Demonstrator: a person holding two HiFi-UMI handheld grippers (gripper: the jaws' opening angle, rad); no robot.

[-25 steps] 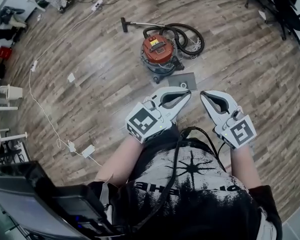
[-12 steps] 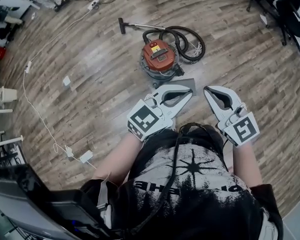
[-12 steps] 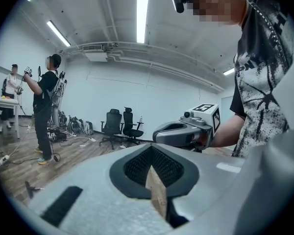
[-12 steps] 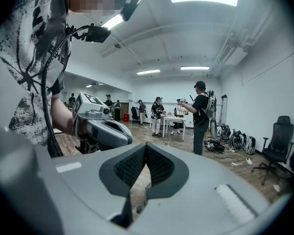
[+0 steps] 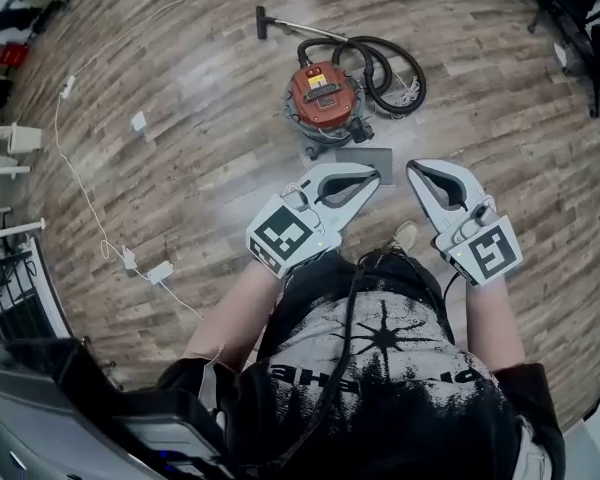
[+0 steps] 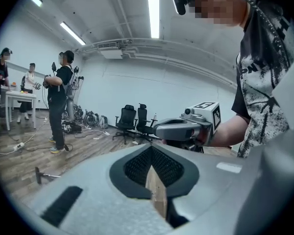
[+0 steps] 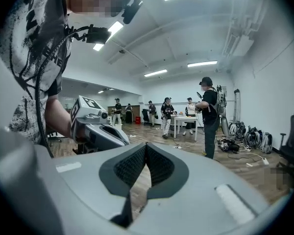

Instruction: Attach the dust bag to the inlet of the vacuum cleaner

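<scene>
Both my grippers are empty, with the fingers pressed together. The left gripper (image 5: 372, 176) and the right gripper (image 5: 413, 171) hang side by side over the floor (image 5: 210, 138), pointing toward the vacuum (image 5: 325, 96) on the far side. A flat grey sheet, which I take to be the dust bag (image 5: 365, 158), lies on the floor just near of the vacuum, right beyond the left fingertips.

As I judge it, the step in hand is the reach and pick-up, not yet begun. To do it well I'd open one pair of fingers before going down. Since the bag lies flat, I'd come in low at an edge and pinch there. I can't tell from here where the bag's opening or the vacuum's inlet is. The other gripper should steady the vacuum, which may shift.

There is open floor on the near and left sides. The coiled hose (image 5: 390, 63) crowds the vacuum's far right. A thin cable (image 5: 80, 198) trails well to the left, and chairs (image 5: 570, 8) stand far right, well apart.
</scene>
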